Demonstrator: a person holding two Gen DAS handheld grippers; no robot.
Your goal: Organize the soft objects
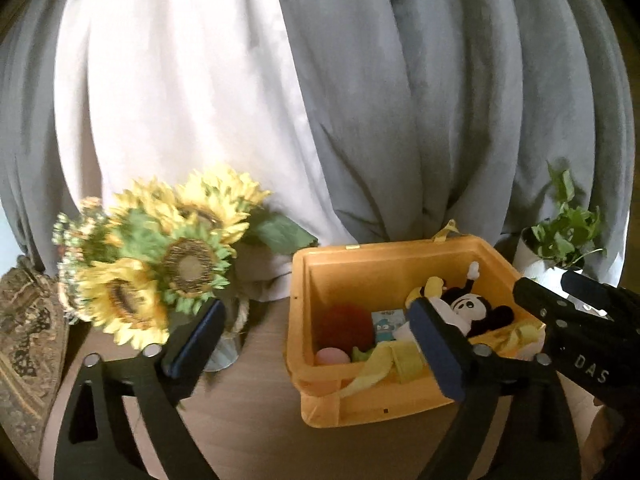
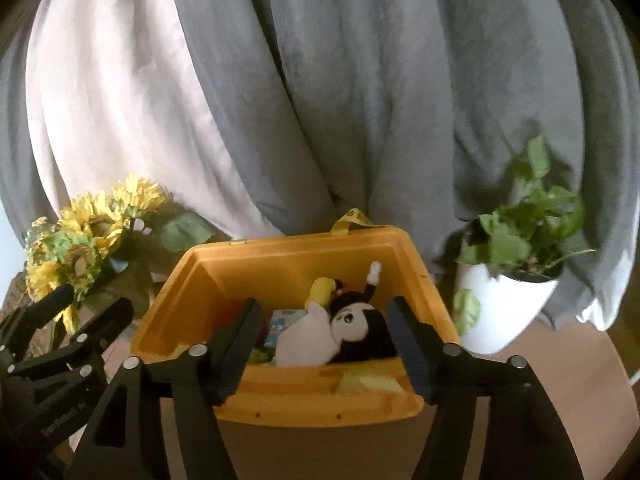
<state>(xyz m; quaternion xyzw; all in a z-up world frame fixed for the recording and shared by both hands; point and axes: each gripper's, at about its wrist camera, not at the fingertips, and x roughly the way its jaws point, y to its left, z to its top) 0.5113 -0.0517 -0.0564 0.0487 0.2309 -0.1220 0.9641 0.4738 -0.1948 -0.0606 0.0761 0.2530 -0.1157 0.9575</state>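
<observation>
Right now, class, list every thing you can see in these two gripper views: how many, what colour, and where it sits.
Storage bin: one, orange-yellow, lid open, on the table centre.
Mickey Mouse plush: one, black and white, lying in the bin.
Red plush ball: one, inside the bin, left side.
Pink ball: one, in the bin's near-left corner.
Small picture card: one, blue, mid-bin.
Yellow cloth: one, draped over the bin's near rim.
Sunflower bouquet: one, yellow, in a vase left of the bin.
Potted plant: one, green leaves, white pot, right of the bin.
Curtains: grey and white, behind.
Table: one, brown.
Left hand-held gripper: black, open.
Right hand-held gripper: black, open, before the bin.
</observation>
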